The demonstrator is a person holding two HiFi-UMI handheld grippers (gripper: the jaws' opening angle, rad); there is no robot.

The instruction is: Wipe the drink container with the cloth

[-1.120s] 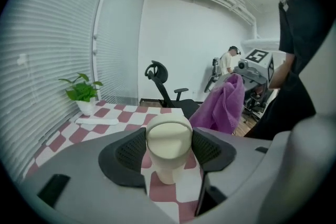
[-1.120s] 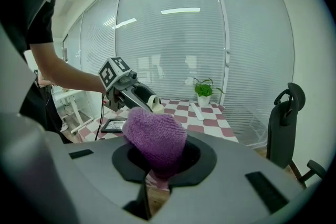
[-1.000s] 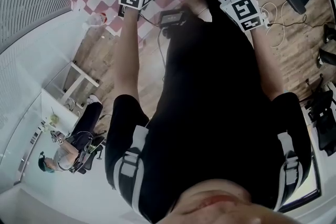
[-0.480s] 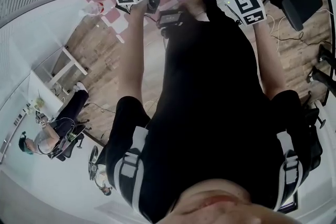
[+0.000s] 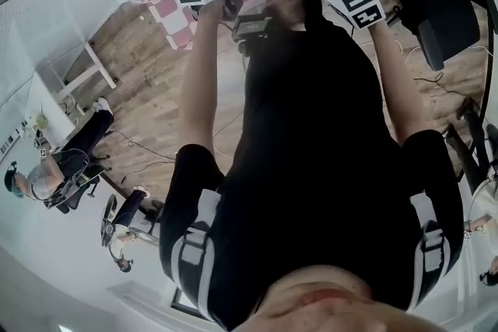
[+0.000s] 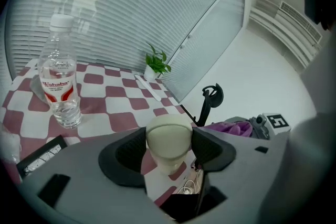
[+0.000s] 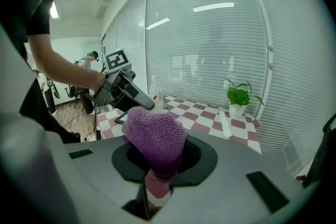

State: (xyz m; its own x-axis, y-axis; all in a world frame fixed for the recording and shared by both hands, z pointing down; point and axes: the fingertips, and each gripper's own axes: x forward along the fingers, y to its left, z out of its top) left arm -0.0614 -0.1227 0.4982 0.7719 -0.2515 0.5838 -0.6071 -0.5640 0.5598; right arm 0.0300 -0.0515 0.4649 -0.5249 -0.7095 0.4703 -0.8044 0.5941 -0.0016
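The cream, round-topped drink container (image 6: 168,136) is clamped between the jaws of the left gripper (image 6: 168,150), over the red-and-white checked tablecloth (image 6: 121,107). The right gripper (image 7: 157,159) pinches a bunched purple knitted cloth (image 7: 156,136) nearby, apparently not yet touching the container. A hard wipe could twist the container loose. The clear plastic water bottle (image 6: 59,78) stands well apart, so nothing blocks the way.

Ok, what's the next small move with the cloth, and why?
Probably ease the purple cloth across onto the side of the cream container: the right hand-held gripper grips the cloth, the left hand-held gripper grips the container, and the two look apart.
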